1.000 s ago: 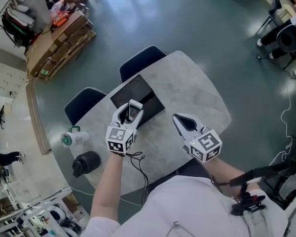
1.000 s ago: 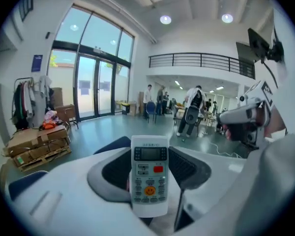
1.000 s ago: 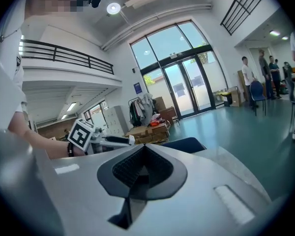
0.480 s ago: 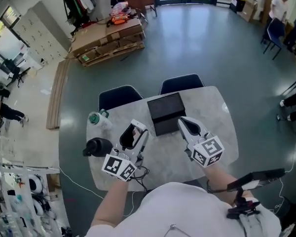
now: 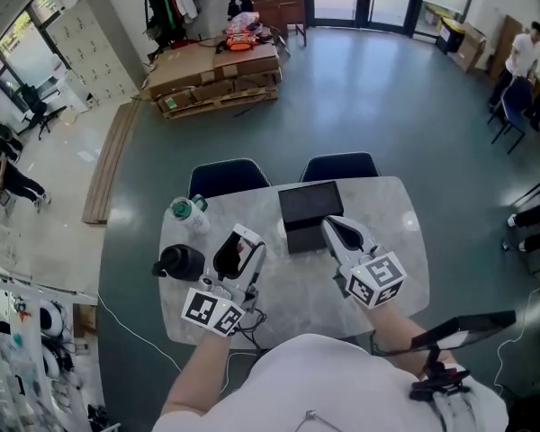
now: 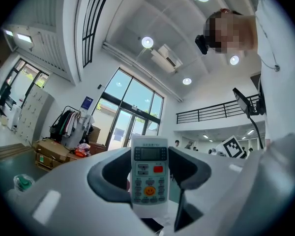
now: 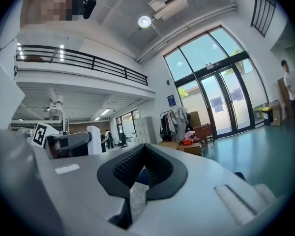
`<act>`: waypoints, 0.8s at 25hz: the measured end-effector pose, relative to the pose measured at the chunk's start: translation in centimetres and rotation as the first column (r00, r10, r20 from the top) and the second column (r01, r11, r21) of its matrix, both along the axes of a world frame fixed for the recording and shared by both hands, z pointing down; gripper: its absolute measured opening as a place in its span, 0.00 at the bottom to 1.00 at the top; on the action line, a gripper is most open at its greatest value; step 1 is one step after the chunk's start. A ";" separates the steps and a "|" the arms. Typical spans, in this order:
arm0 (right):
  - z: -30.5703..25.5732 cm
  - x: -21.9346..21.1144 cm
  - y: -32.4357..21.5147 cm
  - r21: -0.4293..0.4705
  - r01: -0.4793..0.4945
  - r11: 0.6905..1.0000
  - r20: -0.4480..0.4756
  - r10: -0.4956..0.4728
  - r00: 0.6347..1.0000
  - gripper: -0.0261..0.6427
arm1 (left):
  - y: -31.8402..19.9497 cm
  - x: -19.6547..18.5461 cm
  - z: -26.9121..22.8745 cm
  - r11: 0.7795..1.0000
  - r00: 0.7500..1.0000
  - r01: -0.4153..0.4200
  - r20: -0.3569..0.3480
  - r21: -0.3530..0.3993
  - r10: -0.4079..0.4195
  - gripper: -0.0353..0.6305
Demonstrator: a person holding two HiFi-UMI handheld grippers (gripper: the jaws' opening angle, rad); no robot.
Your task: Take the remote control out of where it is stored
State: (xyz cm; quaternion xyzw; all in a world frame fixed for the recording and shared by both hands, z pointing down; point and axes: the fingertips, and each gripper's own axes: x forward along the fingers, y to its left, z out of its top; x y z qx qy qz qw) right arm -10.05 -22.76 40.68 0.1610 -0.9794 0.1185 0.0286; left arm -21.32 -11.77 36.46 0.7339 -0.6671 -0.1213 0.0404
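Observation:
A white remote control (image 5: 245,241) with a small screen and an orange button (image 6: 148,173) stands upright between the jaws of my left gripper (image 5: 237,244), which is shut on it above the grey table (image 5: 391,214). It hangs left of the black case (image 5: 309,207) at the table's far middle. My right gripper (image 5: 331,226) hovers just in front of the case's near right edge. In the right gripper view its jaws (image 7: 143,156) are shut with nothing between them.
A clear bottle with a green cap (image 5: 185,212) and a black jug (image 5: 178,262) stand at the table's left side. Two dark chairs (image 5: 227,176) are tucked in at the far edge. A cable (image 5: 252,318) trails off the near edge.
My left gripper has drawn the remote away from the black case, toward me and to the left. The right gripper has stayed shut near the case, and the head view now takes in more of the room.

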 end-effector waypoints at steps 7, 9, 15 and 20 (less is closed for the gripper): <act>0.1 0.3 -0.4 0.013 -0.010 1.000 -0.008 0.010 1.000 0.08 | -0.2 -0.1 0.4 1.000 1.000 0.003 -0.006 0.000 -0.003 0.41; 0.1 0.4 -0.4 0.020 -0.015 1.000 -0.012 0.015 1.000 0.08 | -0.4 0.0 0.4 1.000 1.000 0.001 -0.003 -0.001 -0.001 0.41; 0.0 0.6 -0.4 0.038 -0.019 0.999 -0.014 0.020 1.000 0.08 | -0.4 -0.2 0.6 1.000 1.000 0.016 -0.008 -0.005 -0.016 0.41; 0.3 0.7 -0.3 0.034 -0.020 0.999 -0.016 0.020 1.000 0.08 | -0.5 -0.1 0.8 1.000 1.000 0.019 -0.007 -0.009 -0.019 0.41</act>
